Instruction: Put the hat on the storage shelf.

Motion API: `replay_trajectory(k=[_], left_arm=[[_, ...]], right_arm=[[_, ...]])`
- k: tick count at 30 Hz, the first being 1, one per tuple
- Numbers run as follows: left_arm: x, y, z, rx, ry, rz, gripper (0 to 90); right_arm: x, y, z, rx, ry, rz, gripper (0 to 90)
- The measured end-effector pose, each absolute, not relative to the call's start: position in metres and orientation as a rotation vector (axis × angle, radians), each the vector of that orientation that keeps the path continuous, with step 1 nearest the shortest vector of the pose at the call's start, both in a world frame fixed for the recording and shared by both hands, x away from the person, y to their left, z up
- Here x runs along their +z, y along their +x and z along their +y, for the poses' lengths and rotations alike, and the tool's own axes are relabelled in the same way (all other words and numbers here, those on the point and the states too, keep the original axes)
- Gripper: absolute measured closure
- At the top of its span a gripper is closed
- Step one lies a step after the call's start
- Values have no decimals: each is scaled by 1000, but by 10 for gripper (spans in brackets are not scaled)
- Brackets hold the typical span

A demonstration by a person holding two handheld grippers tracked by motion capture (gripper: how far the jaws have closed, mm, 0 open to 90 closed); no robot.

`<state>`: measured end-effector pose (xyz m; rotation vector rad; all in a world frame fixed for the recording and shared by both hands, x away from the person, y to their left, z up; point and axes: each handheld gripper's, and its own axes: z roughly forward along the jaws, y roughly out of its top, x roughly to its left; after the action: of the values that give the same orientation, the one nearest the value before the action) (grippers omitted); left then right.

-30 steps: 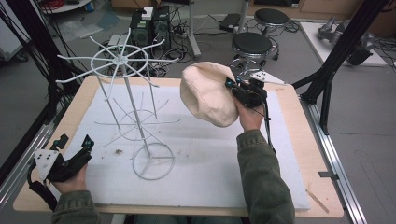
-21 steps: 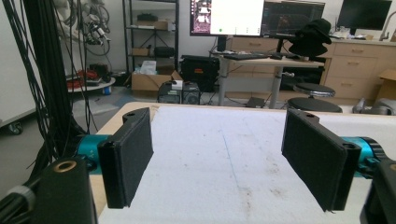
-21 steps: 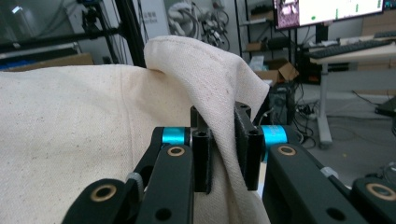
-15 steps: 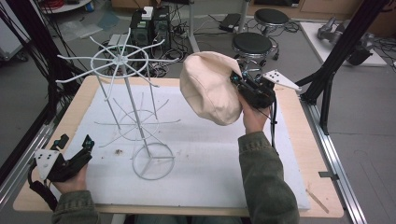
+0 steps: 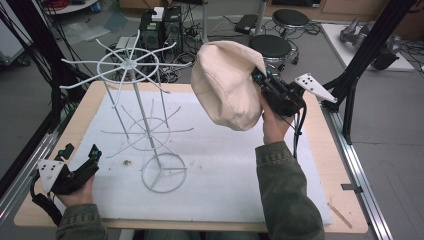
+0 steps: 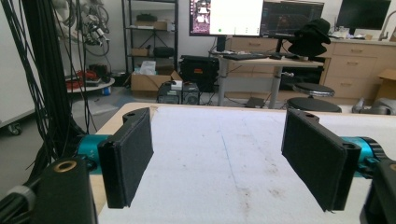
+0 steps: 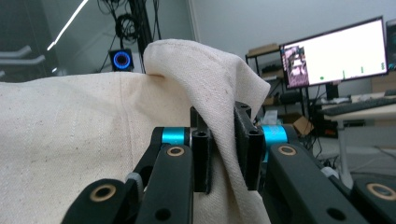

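Above table: right hand-held gripper (image 5: 261, 79) clenched on cream hat (image 5: 225, 85) | left hand-held gripper (image 5: 80, 159) released

Cream hat (image 5: 225, 85): plain, unpatterned cloth. White wire rack (image 5: 137, 107) stands left of the hat. White mat (image 5: 215, 165) covers a light wooden desk (image 5: 332, 150). Right gripper (image 5: 260, 77) and left gripper (image 5: 80, 152): black with teal joints. Sleeve (image 5: 287, 195) below the hat: olive green.
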<state>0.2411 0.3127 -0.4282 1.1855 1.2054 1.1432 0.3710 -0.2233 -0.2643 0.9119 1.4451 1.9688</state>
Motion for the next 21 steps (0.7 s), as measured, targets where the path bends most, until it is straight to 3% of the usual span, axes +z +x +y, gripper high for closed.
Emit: replay_trajectory(k=[21], left_arm=[[-428,242,312,1140,1184,1204,249]], right_arm=[[-219,352,-225,2038,840,1288,797]])
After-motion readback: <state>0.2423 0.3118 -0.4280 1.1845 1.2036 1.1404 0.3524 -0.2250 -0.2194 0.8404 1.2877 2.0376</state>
